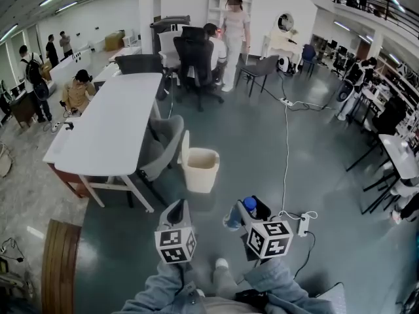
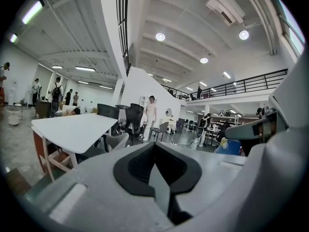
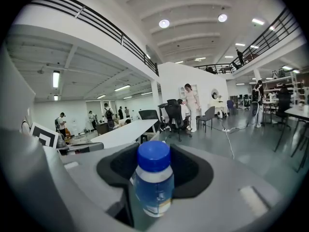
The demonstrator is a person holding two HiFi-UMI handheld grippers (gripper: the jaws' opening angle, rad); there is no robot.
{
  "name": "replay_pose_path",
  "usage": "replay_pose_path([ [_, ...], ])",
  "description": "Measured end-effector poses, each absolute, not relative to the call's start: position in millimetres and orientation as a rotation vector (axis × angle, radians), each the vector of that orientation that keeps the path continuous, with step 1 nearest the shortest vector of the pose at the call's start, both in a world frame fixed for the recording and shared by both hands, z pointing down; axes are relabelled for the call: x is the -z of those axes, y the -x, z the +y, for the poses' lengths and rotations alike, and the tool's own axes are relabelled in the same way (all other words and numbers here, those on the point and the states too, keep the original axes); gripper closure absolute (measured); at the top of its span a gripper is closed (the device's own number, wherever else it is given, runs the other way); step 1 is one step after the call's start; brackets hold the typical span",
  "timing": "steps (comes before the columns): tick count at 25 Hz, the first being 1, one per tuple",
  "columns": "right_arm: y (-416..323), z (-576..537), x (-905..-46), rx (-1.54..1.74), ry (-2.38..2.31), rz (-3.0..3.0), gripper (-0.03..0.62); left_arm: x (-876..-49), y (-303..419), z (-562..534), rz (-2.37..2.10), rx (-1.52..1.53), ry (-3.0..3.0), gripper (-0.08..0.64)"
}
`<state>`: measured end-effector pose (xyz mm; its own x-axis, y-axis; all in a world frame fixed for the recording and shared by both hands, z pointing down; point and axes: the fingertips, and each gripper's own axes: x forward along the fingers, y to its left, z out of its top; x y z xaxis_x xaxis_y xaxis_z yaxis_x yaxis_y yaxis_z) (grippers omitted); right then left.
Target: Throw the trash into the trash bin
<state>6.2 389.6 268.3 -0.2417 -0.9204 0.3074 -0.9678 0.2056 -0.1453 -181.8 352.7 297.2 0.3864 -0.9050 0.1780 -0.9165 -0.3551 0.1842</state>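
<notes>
A beige trash bin stands open on the grey floor beside the table. My right gripper hangs in front of it, a little to the right. It is shut on a clear plastic bottle with a blue cap; the bottle stands upright between the jaws. The same bottle shows in the head view, and its blue label shows in the left gripper view. My left gripper is level with the right one, to its left. Its jaws are shut with nothing between them.
A long white table with a grey chair stands left of the bin. A power strip and its white cable lie on the floor at the right. A wooden bench is at bottom left. Black office chairs and people are farther back.
</notes>
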Motion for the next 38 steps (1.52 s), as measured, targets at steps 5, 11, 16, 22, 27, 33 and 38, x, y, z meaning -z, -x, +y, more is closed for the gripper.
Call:
replay_pose_path([
  [5,-32,343,-272,-0.494,-1.812,-2.339,0.39,-299,155,309,-1.632,-0.08,-2.379,0.551],
  [11,-78,279,-266,-0.473,-1.786,-2.356,0.39,-291,112,253,-1.676,-0.083,-2.374,0.551],
  [16,-110,232,-266,-0.512,-1.759,-2.374,0.39,-286,88,213,-1.72,-0.094,-2.352,0.551],
  [22,-140,186,-269,-0.521,-1.723,-2.405,0.39,-283,61,172,-1.767,-0.1,-2.339,0.551],
  [27,-161,152,-276,-0.569,-1.716,-2.408,0.39,-285,46,143,-1.787,-0.119,-2.334,0.551],
  [33,-171,125,-284,-0.621,-1.712,-2.422,0.39,-285,37,116,-1.798,-0.149,-2.34,0.551],
  [38,-176,100,-299,-0.677,-1.724,-2.406,0.39,-297,38,86,-1.792,-0.159,-2.332,0.551],
])
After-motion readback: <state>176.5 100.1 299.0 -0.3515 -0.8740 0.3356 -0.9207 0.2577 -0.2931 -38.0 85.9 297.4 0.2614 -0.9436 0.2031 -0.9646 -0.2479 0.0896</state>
